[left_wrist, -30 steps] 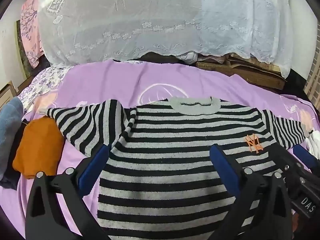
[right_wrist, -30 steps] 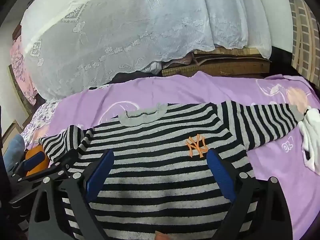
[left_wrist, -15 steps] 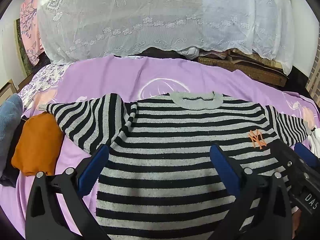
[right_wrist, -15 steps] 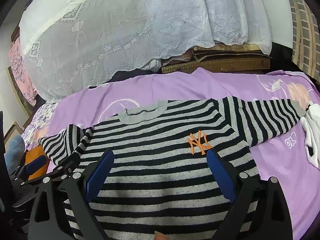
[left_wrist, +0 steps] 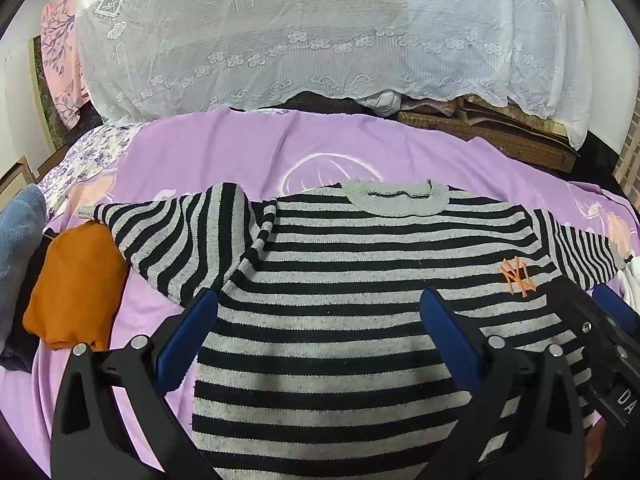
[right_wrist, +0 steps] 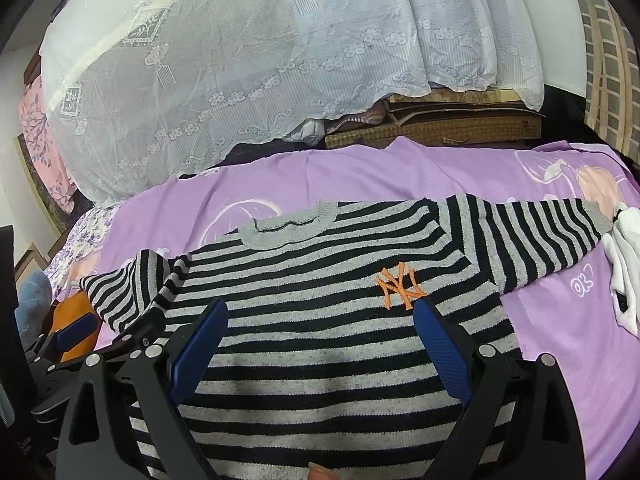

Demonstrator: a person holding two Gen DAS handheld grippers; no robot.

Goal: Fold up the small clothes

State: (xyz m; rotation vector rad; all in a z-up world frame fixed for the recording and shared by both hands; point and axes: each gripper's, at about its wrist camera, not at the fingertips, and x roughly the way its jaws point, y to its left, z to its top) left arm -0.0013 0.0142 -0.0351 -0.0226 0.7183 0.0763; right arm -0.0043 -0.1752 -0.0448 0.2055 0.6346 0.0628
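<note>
A grey-and-black striped sweater [left_wrist: 360, 280] with an orange NY logo [left_wrist: 517, 275] lies face up on the purple blanket [left_wrist: 224, 152], both sleeves spread sideways. It also shows in the right wrist view [right_wrist: 320, 320]. My left gripper [left_wrist: 318, 312] is open and empty above the sweater's lower left body. My right gripper [right_wrist: 320, 320] is open and empty above the lower right body. Each gripper shows at the edge of the other's view.
A folded orange garment [left_wrist: 76, 284] and a blue cloth [left_wrist: 18, 240] lie left of the sweater. A white cloth [right_wrist: 624, 272] lies by the right cuff. A lace-covered pile [left_wrist: 320, 32] and wooden boards [right_wrist: 440, 124] stand behind the blanket.
Both views have shifted slightly forward and up over the sweater. The sweater lies as before, and both grippers stay open.
</note>
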